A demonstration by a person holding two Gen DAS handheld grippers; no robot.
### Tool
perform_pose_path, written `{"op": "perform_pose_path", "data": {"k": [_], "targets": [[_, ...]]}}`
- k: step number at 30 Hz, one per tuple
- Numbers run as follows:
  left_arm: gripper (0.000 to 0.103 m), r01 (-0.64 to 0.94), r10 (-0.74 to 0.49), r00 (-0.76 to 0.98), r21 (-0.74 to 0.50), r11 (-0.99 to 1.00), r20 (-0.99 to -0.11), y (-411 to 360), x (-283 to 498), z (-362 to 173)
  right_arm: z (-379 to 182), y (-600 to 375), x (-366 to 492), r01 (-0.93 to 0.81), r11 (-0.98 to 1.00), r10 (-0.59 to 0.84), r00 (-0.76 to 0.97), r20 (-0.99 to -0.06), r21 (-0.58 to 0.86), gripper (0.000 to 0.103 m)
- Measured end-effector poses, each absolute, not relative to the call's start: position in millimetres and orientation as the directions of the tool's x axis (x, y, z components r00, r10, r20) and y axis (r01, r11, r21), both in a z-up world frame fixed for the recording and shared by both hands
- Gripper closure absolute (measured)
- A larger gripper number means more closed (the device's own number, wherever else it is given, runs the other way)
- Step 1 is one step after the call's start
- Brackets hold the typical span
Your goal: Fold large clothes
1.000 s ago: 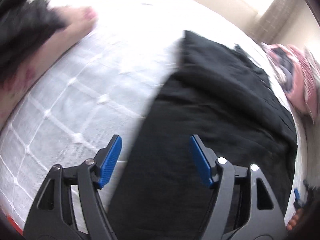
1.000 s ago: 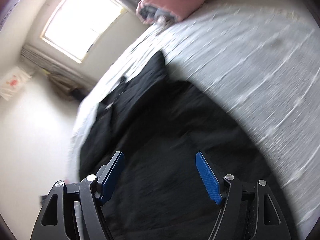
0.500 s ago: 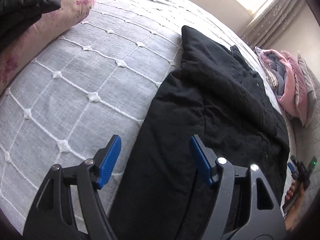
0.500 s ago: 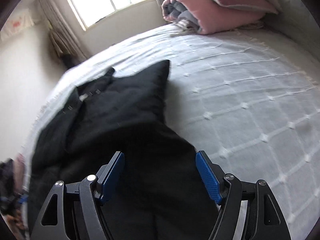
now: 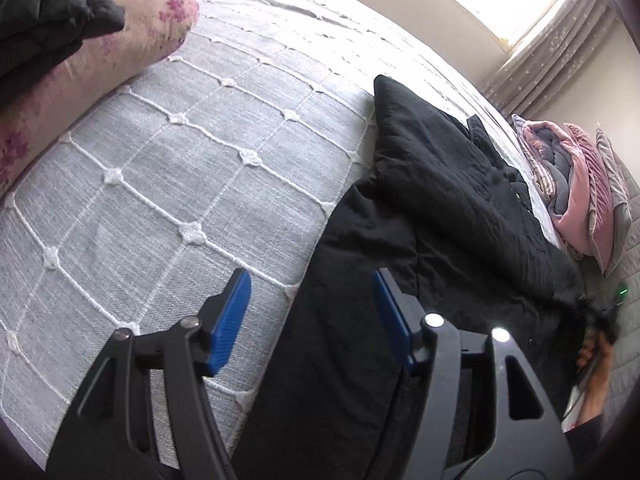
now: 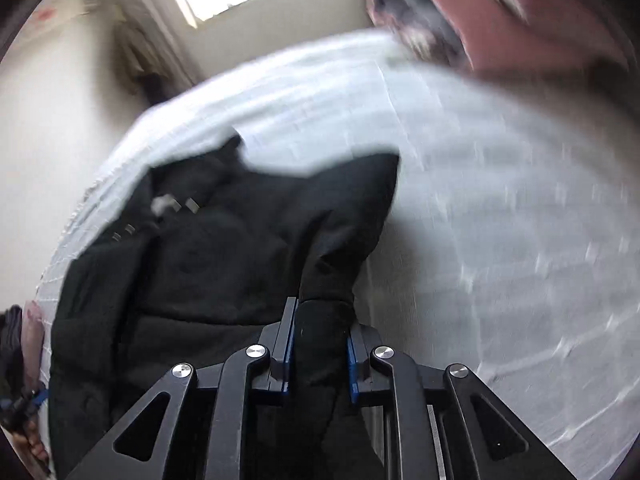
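A large black padded coat (image 5: 460, 216) lies spread on a bed covered by a grey quilted bedspread (image 5: 192, 168) stitched in a white diamond pattern. The coat's fabric is matte and puffy, creased in broad folds, with one sleeve or flap laid across the body and ending in a blunt point toward the window; small light tags show near its collar in the right wrist view. The right gripper (image 6: 320, 344) tilts downward over the coat's near edge, its jaws closing, blue pads pressed against a bunched ridge of the black fabric. The left gripper (image 5: 312, 308) also angles down, straddling the coat's edge where it meets the bedspread; its jaws are closing but stand well apart, pads touching nothing. A pink folded blanket (image 5: 580, 200) sits beyond the coat.
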State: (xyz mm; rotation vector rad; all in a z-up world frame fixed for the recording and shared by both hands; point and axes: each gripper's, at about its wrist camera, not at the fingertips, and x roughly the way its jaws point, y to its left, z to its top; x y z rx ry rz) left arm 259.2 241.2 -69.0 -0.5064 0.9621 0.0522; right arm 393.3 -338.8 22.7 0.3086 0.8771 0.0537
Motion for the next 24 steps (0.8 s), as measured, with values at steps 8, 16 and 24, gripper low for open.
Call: {"op": "perform_pose_path", "data": {"k": [8,16,24], "targets": [[0.039,-0.255,-0.161,0.558,-0.353,0.900,-0.814,234,263,-74,-50,-369,393,0.231,0.898,0.204,0.535,-0.820,0.374,0.080],[0.039,-0.252,-0.194,0.558,-0.387,0.887,-0.807,240,261,-75,-18,-363,368,0.337,0.920,-0.018,0.548,-0.836,0.201,0.034],[0.039,-0.232,-0.265,0.565,-0.459,0.858,-0.781,243,244,-70,-26,-375,232,0.277,0.919,0.108,0.504,-0.857,0.279,0.033]]}}
